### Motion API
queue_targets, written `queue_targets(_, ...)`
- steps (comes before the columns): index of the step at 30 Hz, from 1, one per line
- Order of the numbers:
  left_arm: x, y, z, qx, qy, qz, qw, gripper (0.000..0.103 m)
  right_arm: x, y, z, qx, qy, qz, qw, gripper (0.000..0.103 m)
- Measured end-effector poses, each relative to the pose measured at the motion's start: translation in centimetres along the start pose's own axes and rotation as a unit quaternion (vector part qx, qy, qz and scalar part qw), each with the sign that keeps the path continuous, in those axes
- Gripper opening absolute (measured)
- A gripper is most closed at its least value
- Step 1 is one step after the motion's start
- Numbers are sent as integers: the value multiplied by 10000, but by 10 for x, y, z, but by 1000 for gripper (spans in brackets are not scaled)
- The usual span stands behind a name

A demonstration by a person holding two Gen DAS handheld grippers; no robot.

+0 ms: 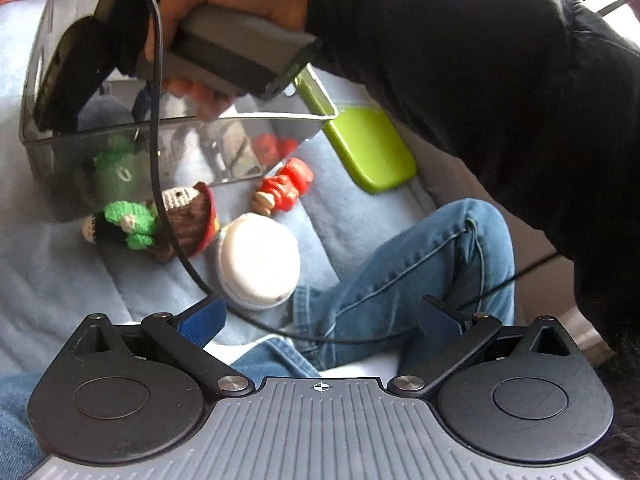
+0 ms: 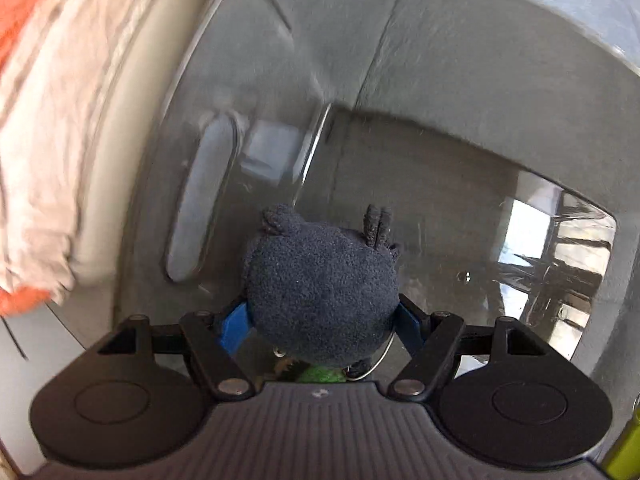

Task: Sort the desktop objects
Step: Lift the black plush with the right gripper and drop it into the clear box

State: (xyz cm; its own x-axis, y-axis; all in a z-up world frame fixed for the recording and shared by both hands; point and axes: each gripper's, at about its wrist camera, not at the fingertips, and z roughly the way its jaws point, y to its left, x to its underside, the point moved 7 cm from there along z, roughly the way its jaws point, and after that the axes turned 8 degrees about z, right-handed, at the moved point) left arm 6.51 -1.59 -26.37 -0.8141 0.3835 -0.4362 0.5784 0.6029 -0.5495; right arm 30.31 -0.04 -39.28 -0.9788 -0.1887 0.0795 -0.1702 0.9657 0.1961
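My right gripper [image 2: 322,326] is shut on a dark navy plush toy [image 2: 320,288] with a metal key ring, held inside a clear grey plastic bin [image 2: 440,80]. In the left wrist view the right gripper's grey body [image 1: 240,52] reaches into that bin [image 1: 52,168]. My left gripper [image 1: 320,318] is open and empty, held low above a light blue blanket [image 1: 48,280]. On the blanket lie a white round case [image 1: 260,264], a red figurine [image 1: 286,188], a brown knitted doll [image 1: 188,220] and a green knitted doll [image 1: 128,222].
A lime green flat case [image 1: 372,152] lies beside the bin's right corner. The person's jeans leg [image 1: 420,256] and black sleeve [image 1: 480,80] fill the right side. A black cable [image 1: 160,140] hangs across the bin. Pale and orange cloth [image 2: 48,120] lies left of the bin.
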Motion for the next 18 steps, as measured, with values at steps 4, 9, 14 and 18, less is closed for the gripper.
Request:
queue_targets(4, -3, 1, -3, 66, -11, -1, 10000, 103, -2, -6, 15, -34, 250, 62, 9997, 80)
queue_targets(9, -3, -4, -2, -21, 28, 17, 10000, 103, -1, -15, 16, -141, 260, 272, 9992, 86)
queue_targets(14, -4, -19, -6, -111, 1, 129, 9999, 103, 3, -22, -21, -400, -193, 379, 9983, 86)
queue_targets(18, -3, -31, -29, 47, -215, 129, 9997, 103, 15, -40, -73, -808, -912, 483, 9914, 86)
